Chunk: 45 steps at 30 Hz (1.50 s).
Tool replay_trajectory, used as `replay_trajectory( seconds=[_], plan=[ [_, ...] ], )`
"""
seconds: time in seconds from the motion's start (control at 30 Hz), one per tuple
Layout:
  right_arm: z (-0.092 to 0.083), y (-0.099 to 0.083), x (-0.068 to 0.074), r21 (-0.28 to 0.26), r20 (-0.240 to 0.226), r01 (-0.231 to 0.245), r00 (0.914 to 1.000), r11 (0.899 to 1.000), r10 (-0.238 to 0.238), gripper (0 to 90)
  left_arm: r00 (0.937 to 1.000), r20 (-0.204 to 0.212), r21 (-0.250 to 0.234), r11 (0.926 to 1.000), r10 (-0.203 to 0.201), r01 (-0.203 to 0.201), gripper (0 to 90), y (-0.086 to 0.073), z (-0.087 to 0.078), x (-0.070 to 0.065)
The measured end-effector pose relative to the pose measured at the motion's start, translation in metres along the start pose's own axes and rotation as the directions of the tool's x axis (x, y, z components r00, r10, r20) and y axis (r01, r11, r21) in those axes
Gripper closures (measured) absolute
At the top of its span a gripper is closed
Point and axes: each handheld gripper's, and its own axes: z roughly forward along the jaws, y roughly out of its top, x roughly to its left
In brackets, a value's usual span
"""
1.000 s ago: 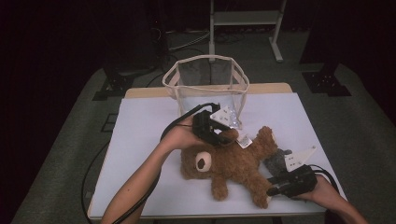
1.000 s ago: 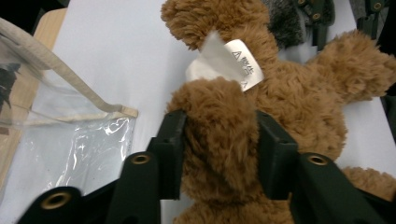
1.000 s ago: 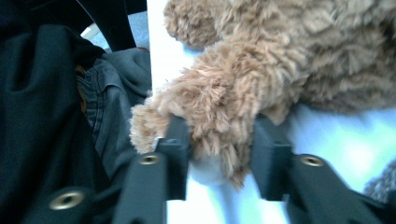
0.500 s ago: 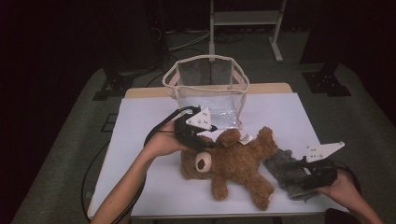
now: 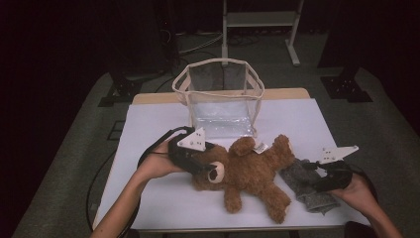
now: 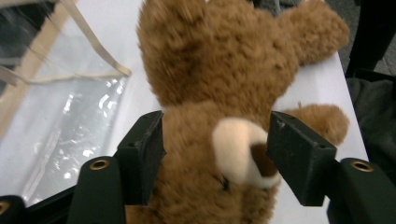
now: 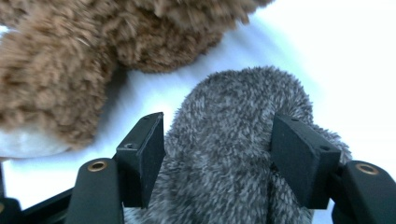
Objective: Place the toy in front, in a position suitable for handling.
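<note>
Brown teddy bear lies mid-table, its head between the left gripper's just-widened jaws. The right gripper, also opening, straddles the grey sock. Both look released; next likely backing away.

Open table left of the bear; clear bag blocks behind, seemingly touching it.
</note>
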Motion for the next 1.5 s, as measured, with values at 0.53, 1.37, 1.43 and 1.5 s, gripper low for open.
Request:
replay_trajectory(
  seconds=[0.53,1.37,1.43,1.5],
  plan=[
    [0.022,-0.016,-0.003,0.005,0.033,0.011,0.9994,1.0,-0.011,55.9,0.9978,-0.045,0.013,0.9987,0.049,-0.049,12.7,-0.031,0.038,-0.011],
    [-0.012,-0.009,-0.013,-0.12,-0.067,-0.054,0.9967,0.991,0.046,74.3,0.9952,-0.085,0.045,0.9976,-0.048,0.052,39.6,-0.018,0.043,0.0],
    [-0.022,-0.002,-0.011,-0.144,-0.069,-0.041,0.9971,0.989,0.031,74.3,0.9954,-0.077,0.05,0.9969,-0.057,0.061,39.8,-0.014,0.041,-0.002],
    [-0.034,0.01,-0.006,-0.168,-0.071,-0.016,0.9975,0.986,0.004,74.3,0.9956,-0.072,0.054,0.9966,-0.059,0.063,39.9,-0.01,0.038,-0.004]
  ],
)
